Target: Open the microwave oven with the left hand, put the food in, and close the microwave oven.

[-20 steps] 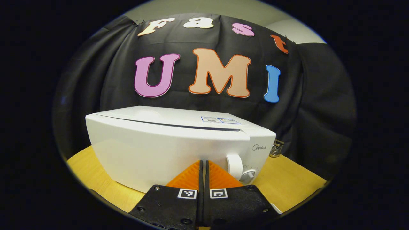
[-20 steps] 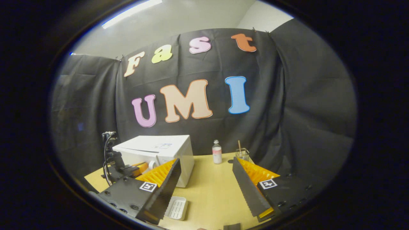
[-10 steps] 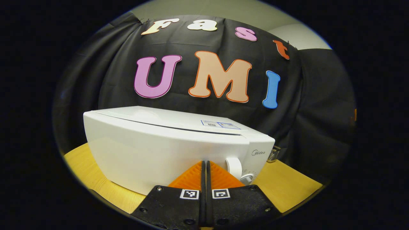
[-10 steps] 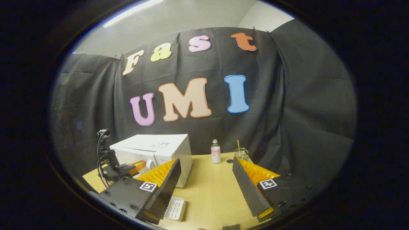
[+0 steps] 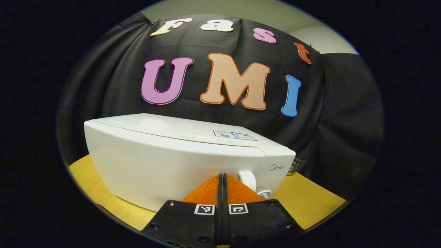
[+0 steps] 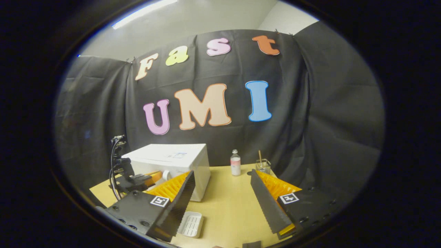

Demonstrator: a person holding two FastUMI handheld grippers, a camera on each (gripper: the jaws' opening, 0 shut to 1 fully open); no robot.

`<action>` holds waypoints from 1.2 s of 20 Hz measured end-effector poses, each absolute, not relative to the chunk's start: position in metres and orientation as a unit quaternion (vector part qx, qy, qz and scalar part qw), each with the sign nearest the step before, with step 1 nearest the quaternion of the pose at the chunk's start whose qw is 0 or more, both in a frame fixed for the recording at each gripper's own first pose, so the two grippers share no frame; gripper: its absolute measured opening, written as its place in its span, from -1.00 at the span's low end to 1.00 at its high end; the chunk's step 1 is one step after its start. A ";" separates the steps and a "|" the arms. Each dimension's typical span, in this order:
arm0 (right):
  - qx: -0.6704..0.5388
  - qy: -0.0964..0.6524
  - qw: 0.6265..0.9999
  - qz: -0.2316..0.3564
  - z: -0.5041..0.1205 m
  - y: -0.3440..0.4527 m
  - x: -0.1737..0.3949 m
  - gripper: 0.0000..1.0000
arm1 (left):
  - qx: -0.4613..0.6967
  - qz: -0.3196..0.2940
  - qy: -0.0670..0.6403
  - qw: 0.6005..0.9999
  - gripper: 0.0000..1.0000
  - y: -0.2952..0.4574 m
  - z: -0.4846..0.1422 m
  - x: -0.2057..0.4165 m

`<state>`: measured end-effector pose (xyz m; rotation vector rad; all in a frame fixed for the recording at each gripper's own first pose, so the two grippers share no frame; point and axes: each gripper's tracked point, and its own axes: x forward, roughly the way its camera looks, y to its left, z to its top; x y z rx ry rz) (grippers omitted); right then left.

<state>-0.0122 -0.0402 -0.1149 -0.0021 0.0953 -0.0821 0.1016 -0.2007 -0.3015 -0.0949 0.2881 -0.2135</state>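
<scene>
Microwave oven (image 5: 179, 158) sat on the wooden table (image 5: 310, 203), its white door shut and filling the middle of the left gripper view from about 9 o'clock to 3 o'clock. At 6 o'clock in that view the left gripper (image 5: 222, 179) pointed at the door's lower edge, its two fingers pressed together with nothing between them, just beside the round knob (image 5: 247, 179) at 5 o'clock. In the right gripper view the microwave oven (image 6: 172, 163) stood at 8 o'clock on the table (image 6: 227, 206), the left gripper (image 6: 153, 177) close against its front. The right gripper (image 6: 222, 193) hung at 6 o'clock with its fingers spread wide apart, empty. A white tray (image 6: 191, 224) lay below at 7 o'clock; a small bottle (image 6: 235, 162) and a glass (image 6: 262, 166) stood near the cloth wall.
</scene>
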 end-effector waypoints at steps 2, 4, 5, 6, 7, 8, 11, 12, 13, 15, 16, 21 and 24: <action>0.001 0.045 0.998 -0.037 -0.114 -0.037 -0.012 0.99 | -0.035 -0.106 0.145 0.983 -0.98 -0.197 -0.300 0.101; 0.007 0.041 0.999 -0.033 -0.113 -0.035 -0.011 0.83 | -0.025 -0.099 0.138 0.985 -0.99 -0.188 -0.292 0.098; 0.009 0.039 0.999 -0.033 -0.114 -0.035 -0.010 0.83 | -0.020 -0.093 0.137 0.986 -0.98 -0.182 -0.289 0.095; 0.010 0.035 0.999 -0.036 -0.115 -0.035 -0.009 0.83 | -0.017 -0.084 0.139 0.987 -0.98 -0.173 -0.285 0.090; 0.010 0.031 0.999 -0.038 -0.116 -0.035 -0.008 0.99 | -0.018 -0.075 0.140 0.987 -0.97 -0.164 -0.281 0.084; 0.010 0.029 0.999 -0.037 -0.118 -0.032 -0.007 0.99 | -0.021 -0.073 0.142 0.987 -0.96 -0.158 -0.275 0.077; 0.010 0.023 0.999 -0.023 -0.121 -0.018 -0.003 0.83 | -0.033 -0.095 0.131 0.986 -0.65 -0.151 -0.246 0.057; 0.008 0.022 1.000 -0.017 -0.120 -0.013 0.000 0.83 | -0.027 -0.097 0.122 0.987 -0.48 -0.146 -0.231 0.052; 0.008 0.022 1.000 -0.012 -0.120 -0.009 0.001 0.83 | -0.020 -0.096 0.112 0.989 -0.35 -0.140 -0.220 0.049; 0.010 0.021 1.000 0.003 -0.117 0.002 0.002 0.83 | -0.011 -0.102 0.106 0.989 -0.11 -0.135 -0.198 0.038; 0.009 0.021 1.000 0.008 -0.114 0.007 0.002 0.83 | -0.013 -0.106 0.105 0.989 -0.02 -0.132 -0.187 0.030; 0.000 0.026 1.000 0.016 -0.103 0.012 -0.003 0.83 | 0.002 -0.065 0.064 0.996 0.89 -0.089 -0.121 0.008; -0.002 0.037 0.999 0.024 -0.095 0.015 -0.004 0.99 | 0.014 -0.045 0.050 0.998 0.91 -0.071 -0.098 0.003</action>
